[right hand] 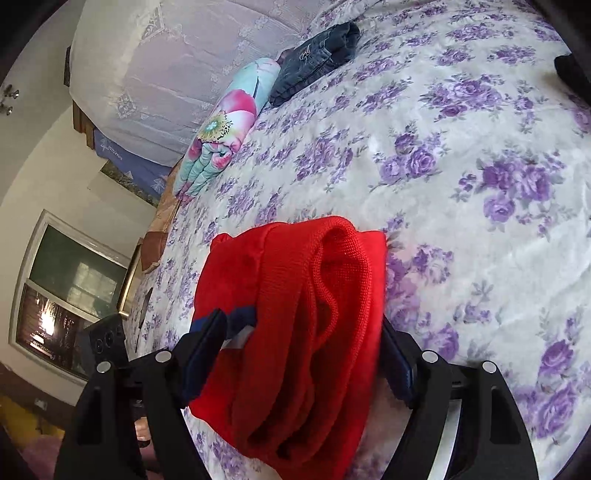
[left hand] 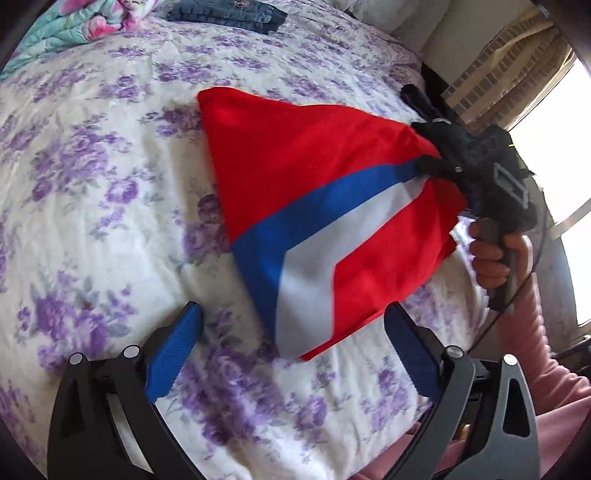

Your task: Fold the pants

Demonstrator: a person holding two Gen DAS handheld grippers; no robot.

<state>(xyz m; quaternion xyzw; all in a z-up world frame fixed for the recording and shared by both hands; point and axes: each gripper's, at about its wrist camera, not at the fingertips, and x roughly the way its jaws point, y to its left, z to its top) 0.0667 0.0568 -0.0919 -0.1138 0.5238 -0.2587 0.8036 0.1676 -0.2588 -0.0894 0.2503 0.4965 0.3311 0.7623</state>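
Red pants [left hand: 295, 173] with a blue and a white stripe lie partly lifted on the flowered bed cover [left hand: 92, 184]. My left gripper [left hand: 291, 343] is open and empty, just in front of the pants' near edge. My right gripper [left hand: 432, 162] is shut on the pants' right end and holds it up off the bed. In the right wrist view the bunched red fabric [right hand: 314, 314] fills the space between the fingers of that gripper [right hand: 306, 354].
Folded dark jeans [left hand: 229, 14] and a folded flowered blanket [left hand: 74, 26] lie at the far side of the bed; both show in the right wrist view too, jeans [right hand: 314, 59] and blanket [right hand: 225, 125]. A window [left hand: 554, 147] is on the right.
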